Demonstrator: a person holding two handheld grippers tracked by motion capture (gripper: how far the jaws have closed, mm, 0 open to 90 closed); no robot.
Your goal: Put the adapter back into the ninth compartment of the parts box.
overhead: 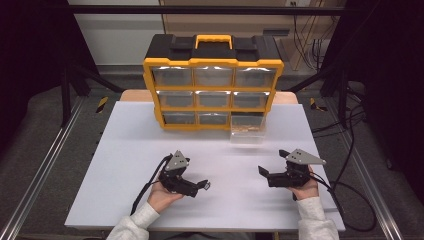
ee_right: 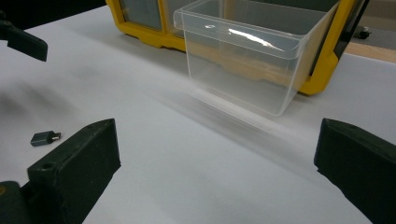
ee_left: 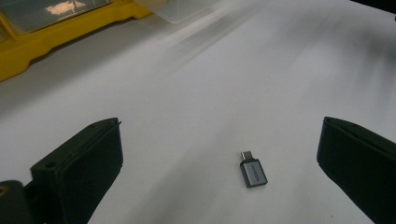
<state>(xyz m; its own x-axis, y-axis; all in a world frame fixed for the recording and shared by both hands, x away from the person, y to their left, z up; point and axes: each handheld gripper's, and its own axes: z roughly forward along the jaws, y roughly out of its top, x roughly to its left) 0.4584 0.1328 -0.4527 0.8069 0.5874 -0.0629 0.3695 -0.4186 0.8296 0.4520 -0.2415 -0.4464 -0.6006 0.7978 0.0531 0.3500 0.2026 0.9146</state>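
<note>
Both tongs are held low over the white desk, one in each of the person's hands, and both stand released with their black jaws spread wide and nothing between the pads. Left tongs sit at the near left of the desk in the high view, pointing to the right, with the grey three-cornered plate on top and the cable trailing back toward the sleeve. In the left gripper view a small grey USB adapter lies flat on the desk between the two spread jaws, nearer the right-hand jaw in that view, touching neither; its short plug end points away from the camera, and there is small lettering on its face. In the high view the adapter shows as a small pale piece just at the tip of the left tongs. Right tongs are at the near right, pointing left toward the other hand and well apart from it. In the right gripper view the adapter lies off to the left, outside its jaws. Ahead of those jaws a clear plastic drawer is pulled out of the bottom right slot of a yellow and black organiser, which stands upright at the far side of the desk; its other drawers are pushed in.
</note>
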